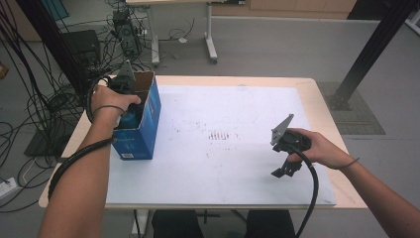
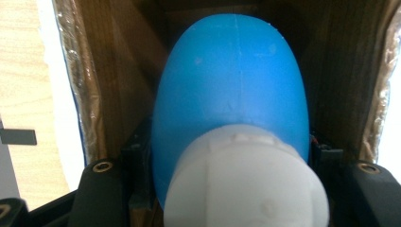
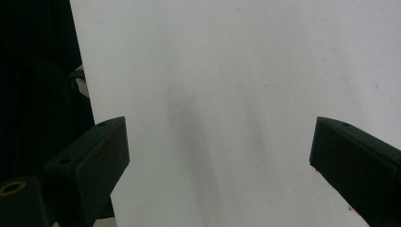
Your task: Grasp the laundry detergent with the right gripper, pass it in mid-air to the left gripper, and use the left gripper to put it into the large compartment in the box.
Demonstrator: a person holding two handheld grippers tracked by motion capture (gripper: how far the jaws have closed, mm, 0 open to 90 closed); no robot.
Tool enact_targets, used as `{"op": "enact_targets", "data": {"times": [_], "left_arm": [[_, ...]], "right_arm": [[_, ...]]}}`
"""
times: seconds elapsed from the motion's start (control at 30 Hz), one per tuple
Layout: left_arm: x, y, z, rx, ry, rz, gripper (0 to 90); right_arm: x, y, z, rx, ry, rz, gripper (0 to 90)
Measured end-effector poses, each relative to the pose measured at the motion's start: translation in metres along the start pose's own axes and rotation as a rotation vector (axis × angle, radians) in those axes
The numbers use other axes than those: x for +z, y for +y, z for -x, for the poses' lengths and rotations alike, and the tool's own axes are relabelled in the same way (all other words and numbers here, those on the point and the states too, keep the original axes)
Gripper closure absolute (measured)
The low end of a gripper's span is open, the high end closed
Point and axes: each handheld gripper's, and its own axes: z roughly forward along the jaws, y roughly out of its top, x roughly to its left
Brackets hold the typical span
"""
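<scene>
Left gripper (image 2: 227,189) lowered into an open blue cardboard box (image 1: 148,121) at the left edge of the white-covered table (image 1: 223,163), jaws clamped on either side of a blue bottle (image 2: 231,80) with a white cap (image 2: 246,179), bottle inside the box between its brown inner walls. Right gripper (image 3: 217,161) held above bare white table surface near the right edge, well apart from the box, jaws wide, gripping nothing

We see blue plastic bottle with white cap (image 2: 231,109) cut off at bottom edge; its base hidden deep inside open blue cardboard box (image 1: 148,116); left gripper jaws hidden behind bottle.
</scene>
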Motion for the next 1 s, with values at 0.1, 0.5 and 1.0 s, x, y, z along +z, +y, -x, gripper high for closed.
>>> {"op": "enact_targets", "data": {"times": [0.1, 0.5, 1.0], "left_arm": [[-0.0002, 0.0002, -0.0007, 0.0, -0.002, -0.002, 37.6], [0.0001, -0.0001, 0.0001, 0.0, 0.001, -0.005, 37.5], [0.0, 0.0006, -0.0004, -0.002, -0.001, -0.008, 37.5]], "right_arm": [[0.0002, 0.0, 0.0006, 0.0, 0.0, 0.0, 5.5], [0.0003, -0.002, 0.0004, 0.003, -0.002, 0.007, 5.5], [0.0015, -0.0016, 0.0011, 0.001, 0.002, 0.008, 5.6]]}}
